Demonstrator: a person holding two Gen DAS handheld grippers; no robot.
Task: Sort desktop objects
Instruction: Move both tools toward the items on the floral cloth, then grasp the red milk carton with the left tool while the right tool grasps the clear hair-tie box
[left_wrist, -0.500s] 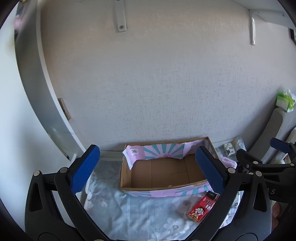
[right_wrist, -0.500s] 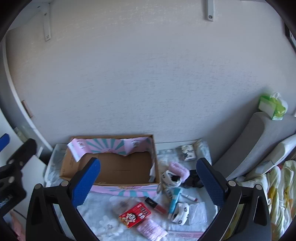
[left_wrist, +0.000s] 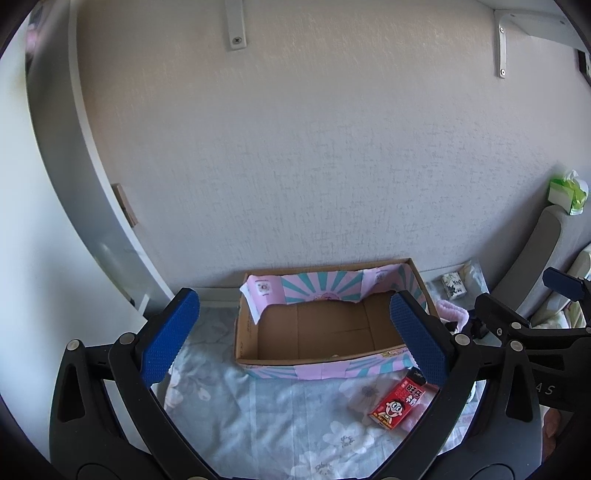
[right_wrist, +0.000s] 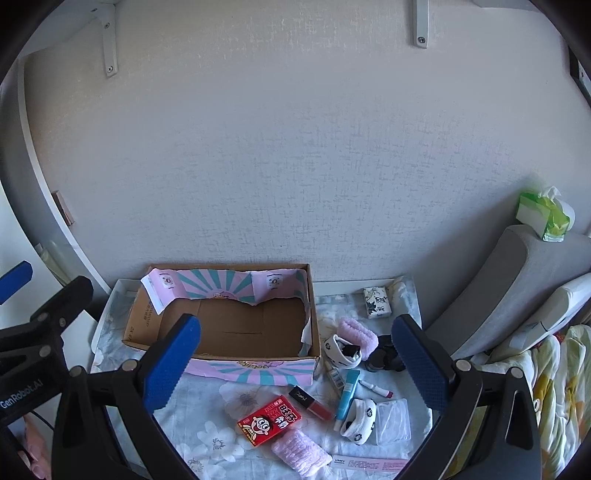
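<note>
**Box empty, clutter waiting to its right**

Left of the cardboard box (right_wrist: 221, 332): left gripper (left_wrist: 295, 343), spread fully wide, clasping nothing, hanging above the floral-covered surface (left_wrist: 258, 413) in front of the box. Box itself open-topped, nothing visible inside, set against the wall.

Just in front of the box's right corner: red snack carton (right_wrist: 269, 420), likely light and stiff, best pinched across its narrow sides. Beside it a lip gloss tube (right_wrist: 310, 402) and a blue tube (right_wrist: 347, 394), probably slick, better taken mid-body. Pink hair tie (right_wrist: 301, 452) nearest the camera, soft and forgiving.

Right of the box: right gripper (right_wrist: 295, 373), likewise fully spread and empty, touching nothing, poised over the clutter.
</note>
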